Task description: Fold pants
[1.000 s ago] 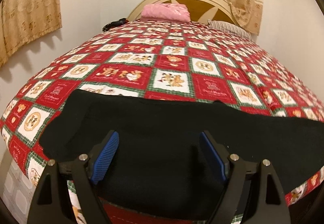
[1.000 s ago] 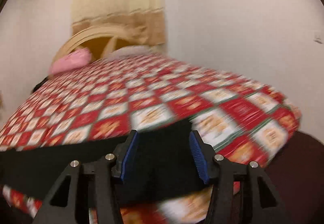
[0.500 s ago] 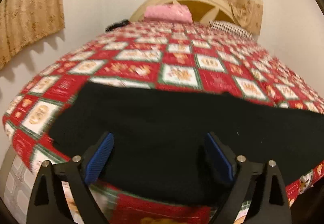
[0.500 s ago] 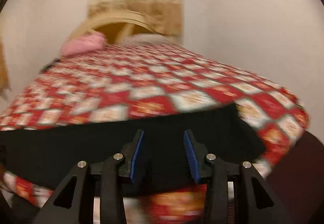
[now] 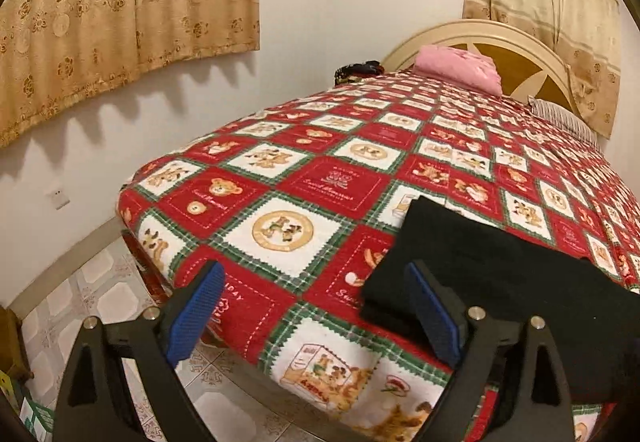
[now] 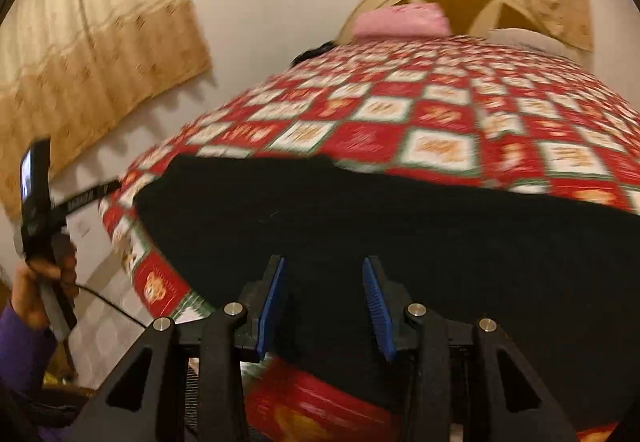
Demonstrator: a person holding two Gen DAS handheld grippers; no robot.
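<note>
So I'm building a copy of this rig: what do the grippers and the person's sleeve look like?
Both grippers, left and right, have black triangular-cutout frames, silver bolts and ribbed blue pads. A thin black cable trails from the left one's handle. The sleeve is purple.

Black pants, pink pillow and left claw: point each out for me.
black pants [image 5: 500,274]: left wrist view, top layer of the fold.
pink pillow [image 5: 456,68]: left wrist view, middle of its front.
left claw [image 5: 316,318]: left wrist view, midway between fingertips.

The black pants [image 5: 500,282] look like soft, matt cloth; the red checked bedspread [image 5: 328,186] is printed fabric; the floor tiles [image 5: 100,294] shine.
</note>
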